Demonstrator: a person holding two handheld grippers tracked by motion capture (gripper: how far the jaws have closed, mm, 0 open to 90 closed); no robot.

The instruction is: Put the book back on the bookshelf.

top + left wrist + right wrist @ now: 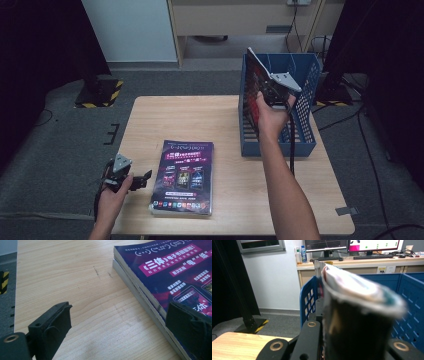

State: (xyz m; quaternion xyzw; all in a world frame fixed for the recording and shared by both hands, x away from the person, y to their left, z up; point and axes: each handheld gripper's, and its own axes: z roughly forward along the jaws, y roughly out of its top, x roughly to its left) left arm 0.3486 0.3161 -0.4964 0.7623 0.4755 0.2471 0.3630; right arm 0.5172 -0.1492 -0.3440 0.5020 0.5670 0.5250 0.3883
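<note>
A person's two forearms reach in from the near edge of a light wooden table (220, 115). The right arm stretches far and to the right, its hand raised over a blue slotted basket (305, 107) that stands on the table's far right part. The right gripper (274, 92) in that hand is clamped on a magazine (254, 75), held on edge and tilted inside the basket's left side. The left hand (112, 192) rests low at the near left corner of the table, and the left gripper (142, 178) points right, toward a stack of magazines (184, 176) lying flat in the near middle; its jaws stand apart with nothing between them.

The left gripper view shows up close that the stack (160, 285) is several magazines thick, its page edges facing the gripper, with one jaw just beside its near corner and bare table (75, 285) between the jaws. The right gripper view shows the held magazine (359, 315) bowed and blurred between the jaws, the basket's blue wall (308, 298) behind it, and a far desk with monitors (352, 245).
</note>
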